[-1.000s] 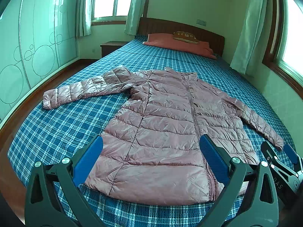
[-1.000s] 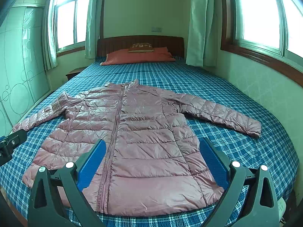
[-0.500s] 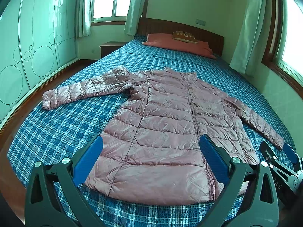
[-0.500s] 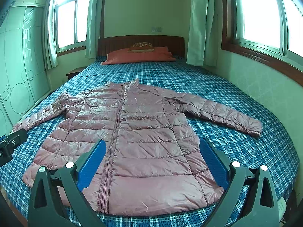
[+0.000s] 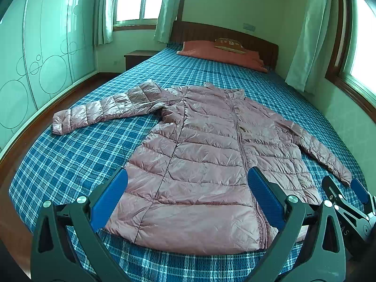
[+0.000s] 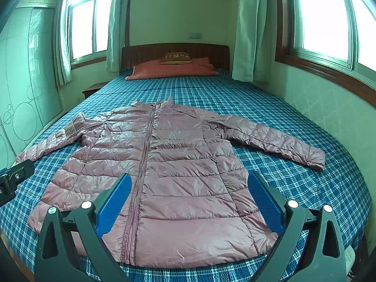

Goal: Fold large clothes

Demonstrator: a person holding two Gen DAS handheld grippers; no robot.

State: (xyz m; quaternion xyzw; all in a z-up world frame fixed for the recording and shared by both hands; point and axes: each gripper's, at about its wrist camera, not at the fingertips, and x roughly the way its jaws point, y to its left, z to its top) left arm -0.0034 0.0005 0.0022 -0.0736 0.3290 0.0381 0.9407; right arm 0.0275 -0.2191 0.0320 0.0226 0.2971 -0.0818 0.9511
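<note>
Lying flat and front-up on the blue plaid bedspread (image 6: 293, 117), the pink quilted puffer jacket (image 6: 178, 164) runs lengthwise with the bed: collar toward the wooden headboard (image 6: 175, 50) and orange pillow (image 6: 174, 70), hem at the foot. It is zipped shut, with both sleeves spread sideways.

The left gripper (image 5: 188, 191) hovers above the hem's left half, blue-padded fingers (image 5: 109, 201) spread wide, gripping nothing. The right gripper (image 6: 189, 192) hangs level beside it over the right half, fingers likewise wide apart and clear of the fabric. Green curtains (image 6: 244, 28) frame the windows.
</note>
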